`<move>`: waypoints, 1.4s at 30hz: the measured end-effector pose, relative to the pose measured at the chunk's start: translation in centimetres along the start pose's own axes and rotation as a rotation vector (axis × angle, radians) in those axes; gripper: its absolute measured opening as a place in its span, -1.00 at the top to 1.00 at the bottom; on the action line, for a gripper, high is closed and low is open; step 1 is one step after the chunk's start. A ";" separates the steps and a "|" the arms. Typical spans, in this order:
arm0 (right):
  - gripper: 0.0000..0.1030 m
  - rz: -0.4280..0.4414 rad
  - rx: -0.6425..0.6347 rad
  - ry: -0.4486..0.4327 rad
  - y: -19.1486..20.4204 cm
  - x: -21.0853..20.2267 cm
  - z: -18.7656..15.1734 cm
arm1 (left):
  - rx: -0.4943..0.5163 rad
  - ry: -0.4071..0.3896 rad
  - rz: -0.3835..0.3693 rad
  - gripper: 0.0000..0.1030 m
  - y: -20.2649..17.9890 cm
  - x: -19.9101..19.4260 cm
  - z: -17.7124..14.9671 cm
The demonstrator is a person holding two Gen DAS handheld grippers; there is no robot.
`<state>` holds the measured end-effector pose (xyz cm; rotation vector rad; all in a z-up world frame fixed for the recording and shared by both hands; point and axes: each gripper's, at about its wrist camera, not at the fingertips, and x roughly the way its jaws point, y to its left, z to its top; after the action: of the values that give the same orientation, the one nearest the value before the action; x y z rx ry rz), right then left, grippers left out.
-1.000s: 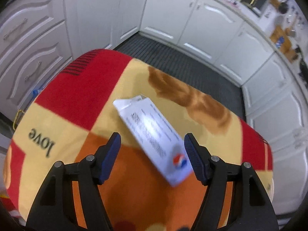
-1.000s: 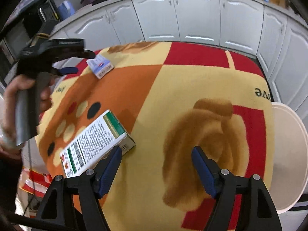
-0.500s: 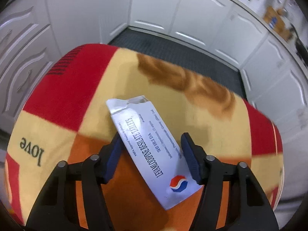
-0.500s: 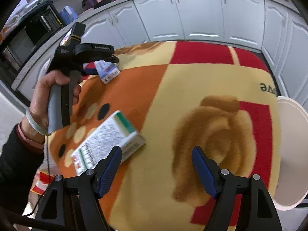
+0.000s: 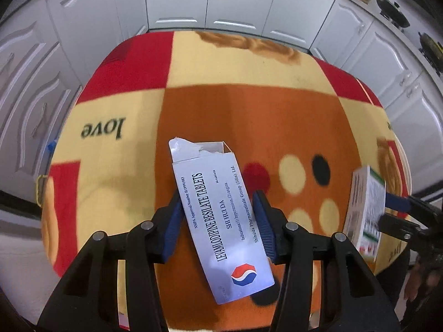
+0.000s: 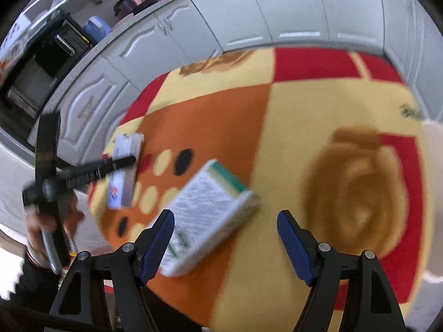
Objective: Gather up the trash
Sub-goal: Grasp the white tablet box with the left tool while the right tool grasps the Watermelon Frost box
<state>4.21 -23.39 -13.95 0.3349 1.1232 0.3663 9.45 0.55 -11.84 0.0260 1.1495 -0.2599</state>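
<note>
The left gripper (image 5: 218, 218), black-armed with blue pads, has just been closing its jaws around a flat white cardboard tablet box (image 5: 221, 221) printed with black lettering and a red-and-blue emblem. The box lies between the pads, its torn open flap toward twelve o'clock and the emblem end toward six. Both pads appear to sit against the box's long edges, so the jaws look clamped on it, though the contact on the right pad is only just visible. The box rests on a fleece table cover (image 5: 277, 116) patterned in red, cream and orange blocks, with cream, black and red dots at three o'clock of the box and the word "love" at ten o'clock.

In the right wrist view, the right gripper (image 6: 225, 242) stands with its jaws apart and nothing pressed between them. A second cardboard box (image 6: 213, 207), white with small print and a green band at one end, lies tilted on the cover; its lower end sits just beside the left pad, the rest reaching toward twelve o'clock between the fingers. The picture is blurred, so contact cannot be told. At nine o'clock a hand (image 6: 52, 221) grips the left tool's handle over the white tablet box. White kitchen cabinets (image 5: 235, 2) ring the table from ten to two o'clock.
</note>
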 end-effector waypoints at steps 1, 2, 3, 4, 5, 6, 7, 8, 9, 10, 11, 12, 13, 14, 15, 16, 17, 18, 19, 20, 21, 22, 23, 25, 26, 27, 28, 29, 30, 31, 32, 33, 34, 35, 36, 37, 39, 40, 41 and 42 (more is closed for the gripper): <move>-0.44 0.001 -0.005 0.009 1.0 0.8 0.1 | 0.009 -0.008 0.012 0.08 -0.2 -0.1 -0.3; -0.44 -0.007 -0.013 0.014 1.7 1.4 0.2 | 0.015 -0.014 0.021 0.08 -0.3 -0.2 -0.5; -0.44 -0.024 -0.034 0.016 2.7 2.2 0.4 | 0.021 -0.020 0.026 0.08 -0.6 -0.2 -0.7; -0.44 -0.045 -0.063 0.014 3.6 3.1 0.6 | 0.024 -0.021 0.025 0.07 -0.6 -0.2 -0.8; -0.44 -0.064 -0.094 0.011 4.3 3.7 0.7 | 0.022 -0.021 0.019 0.07 -0.7 -0.2 -0.9; -0.44 -0.089 -0.142 0.009 5.3 4.3 1.0 | 0.018 -0.022 0.016 0.07 -0.7 -0.2 -0.9; -0.44 -0.111 -0.182 0.017 5.9 5.0 1.2 | 0.016 -0.025 0.015 0.07 -0.7 -0.3 -1.0; -0.44 -0.133 -0.207 0.029 6.3 5.3 1.3 | 0.014 -0.029 0.015 0.07 -0.7 -0.3 -1.1; -0.44 -0.143 -0.214 0.032 6.3 5.3 1.4 | 0.013 -0.031 0.014 0.07 -0.7 -0.4 -1.2; -0.44 -0.154 -0.211 0.025 6.1 5.0 1.3 | 0.010 -0.033 0.014 0.05 -0.6 -0.3 -1.3; -0.44 -0.169 -0.200 0.017 5.8 4.6 1.3 | 0.004 -0.034 0.016 0.05 -0.6 -0.2 -1.4; -0.44 -0.177 -0.192 0.014 5.6 4.5 1.3 | -0.005 -0.036 0.018 0.04 -0.5 0.1 -1.6; -0.44 -0.175 -0.180 0.010 5.1 4.2 1.2 | -0.012 -0.040 0.020 0.03 -0.5 0.2 -1.7; -0.45 -0.160 -0.162 0.011 4.9 4.2 1.1 | -0.016 -0.039 0.024 0.02 -0.5 0.4 -1.7; -0.45 -0.149 -0.152 0.016 4.7 4.4 1.1 | -0.023 -0.036 0.029 0.02 -0.5 0.6 -1.8; -0.45 -0.138 -0.144 0.024 4.8 4.7 1.0 | -0.029 -0.039 0.032 0.02 -0.4 0.7 -1.8; -0.46 -0.144 -0.148 0.019 5.0 5.0 0.9 | -0.031 -0.048 0.036 0.02 -0.4 0.7 -1.9; -0.46 -0.158 -0.162 0.006 5.3 5.1 0.8 | -0.030 -0.054 0.040 0.02 -0.4 0.6 -2.0; -0.46 -0.165 -0.178 0.000 5.6 5.1 0.7 | -0.029 -0.054 0.042 0.04 -0.5 0.6 -2.1; -0.39 -0.176 -0.192 -0.001 5.7 5.1 0.5 | -0.029 -0.055 0.041 0.06 -0.5 0.5 -2.2; -0.09 -0.181 -0.199 -0.007 5.7 4.9 0.3 | -0.031 -0.057 0.037 0.07 -0.6 0.3 -2.3; -0.11 -0.175 -0.200 -0.017 5.6 4.5 0.2 | -0.034 -0.063 0.027 0.08 -0.6 0.0 -2.4; -0.10 -0.161 -0.195 -0.026 5.3 4.0 0.2 | -0.035 -0.070 0.018 0.08 -0.7 -0.4 -2.5; -0.10 -0.151 -0.193 -0.046 4.9 3.0 0.0 | -0.031 -0.090 0.005 0.08 -1.3 -1.2 -2.6; -0.10 -0.152 -0.193 -0.061 4.5 2.2 0.0 | -0.026 -0.100 0.002 0.08 -1.7 -1.6 -2.6; -0.09 -0.149 -0.189 -0.073 4.3 1.6 0.0 | -0.019 -0.108 -0.002 0.08 -2.2 -1.9 -2.4; -0.09 -0.145 -0.184 -0.084 4.0 1.0 -0.1 | -0.011 -0.115 -0.006 0.08 -2.8 -2.2 -2.4; -0.09 -0.145 -0.177 -0.096 3.7 0.4 -0.1 | -0.002 -0.120 -0.011 0.08 -3.4 -2.4 -2.3; -0.09 -0.148 -0.173 -0.108 3.4 -0.1 -0.2 | 0.007 -0.125 -0.015 0.08 -4.1 -2.6 -2.2; -0.09 -0.153 -0.169 -0.120 3.0 -0.7 -0.3 | 0.015 -0.128 -0.018 0.08 -4.5 -2.7 -2.1; -0.09 -0.157 -0.163 -0.129 2.7 -1.3 -0.3 | 0.028 -0.133 -0.022 0.08 -5.5 -2.8 -1.9; -0.09 -0.159 -0.157 -0.136 2.4 -1.6 -0.4 | 0.034 -0.135 -0.025 0.08 -6.0 -2.8 -1.8; -0.09 -0.161 -0.149 -0.144 2.0 -2.1 -0.5 | 0.046 -0.139 -0.031 0.08 -6.9 -2.9 -1.6; -0.09 -0.165 -0.137 -0.154 1.3 -2.7 -0.6 | 0.058 -0.142 -0.033 0.08 -7.7 -2.9 -1.5; -0.09 -0.167 -0.130 -0.160 1.0 -3.0 -0.6 | 0.071 -0.146 -0.035 0.08 -8.5 -3.0 -1.4; -0.09 -0.170 -0.120 -0.167 0.4 -3.5 -0.7 | 0.080 -0.149 -0.035 0.08 -9.1 -3.0 -1.3; -0.09 -0.174 -0.097 -0.183 -0.8 -4.6 -0.9 | 0.101 -0.156 -0.040 0.08 -10.6 -2.9 -1.1; -0.09 -0.177 -0.089 -0.189 -1.2 -5.0 -1.0 | 0.110 -0.157 -0.048 0.08 -11.6 -2.9 -0.9; -0.09 -0.182 -0.079 -0.199 -1.9 -5.6 -1.1 | 0.117 -0.158 -0.054 0.08 -12.2 -2.9 -0.7; -0.09 -0.186 -0.073 -0.204 -2.3 -6.0 -1.2 | 0.126 -0.161 -0.060 0.08 -13.1 -2.8 -0.5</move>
<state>1.11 -28.04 -10.59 0.1968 0.9302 0.2033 5.10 -11.49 -8.00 0.0807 0.9740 -0.3806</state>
